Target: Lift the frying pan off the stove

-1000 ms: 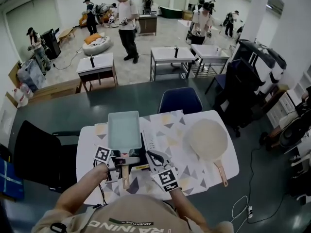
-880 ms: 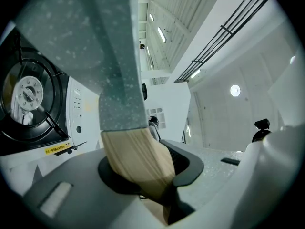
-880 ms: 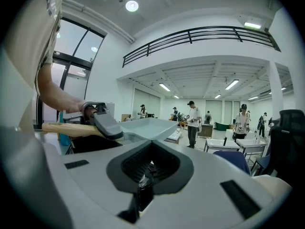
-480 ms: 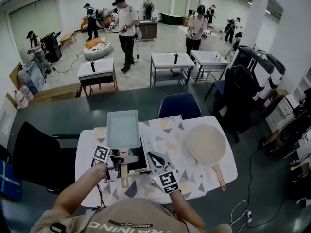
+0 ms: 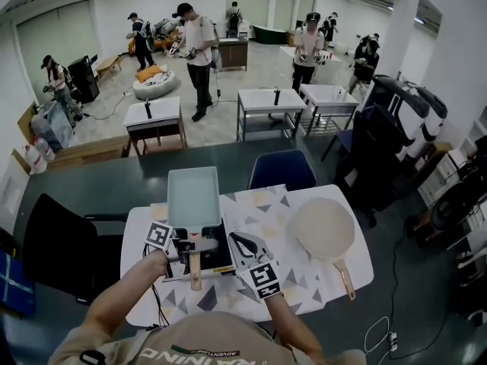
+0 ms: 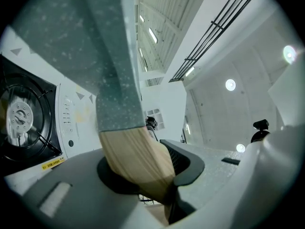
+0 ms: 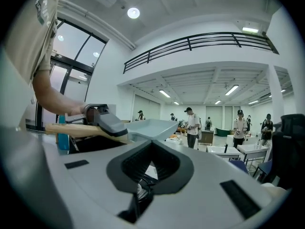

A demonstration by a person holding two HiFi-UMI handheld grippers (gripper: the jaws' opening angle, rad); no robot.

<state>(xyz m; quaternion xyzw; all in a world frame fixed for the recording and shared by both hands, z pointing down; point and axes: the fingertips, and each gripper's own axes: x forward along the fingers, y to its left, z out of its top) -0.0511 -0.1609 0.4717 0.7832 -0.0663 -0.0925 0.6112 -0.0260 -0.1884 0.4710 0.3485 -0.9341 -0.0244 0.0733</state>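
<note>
From the head view we see the frying pan (image 5: 193, 195) over the near left part of the counter (image 5: 262, 204). It is rectangular and pale teal, and its wooden handle (image 5: 195, 268) runs back toward us across the black stove (image 5: 217, 255). The left hand-held gripper (image 5: 192, 248) crosses that handle from the left.

Only the left gripper view shows the grip itself. The wooden handle lies between the jaws with a pad against each side, so this gripper is clamped on it, though its jaws have just been easing wider. The same view looks along the pan's speckled underside and shows the stove's round burner ring (image 6: 21, 118) off to the left, apart from the pan — the pan is held in the air, clear of the stove.

The right gripper view gives us the side-on picture, with pan and handle roughly level above the dark stove top. It also shows the right hand-held gripper (image 7: 152, 144) clenched on nothing, its jaw tips meeting with only a hollow between the dark pads. In the head view it hovers just beside the stove's right edge.

The frying pan's inside shows only its own smooth teal floor. A round cream pan (image 5: 325, 223) rests on the counter's right side, well apart — it too shows just its plain inner surface, with its handle toward us.
</note>
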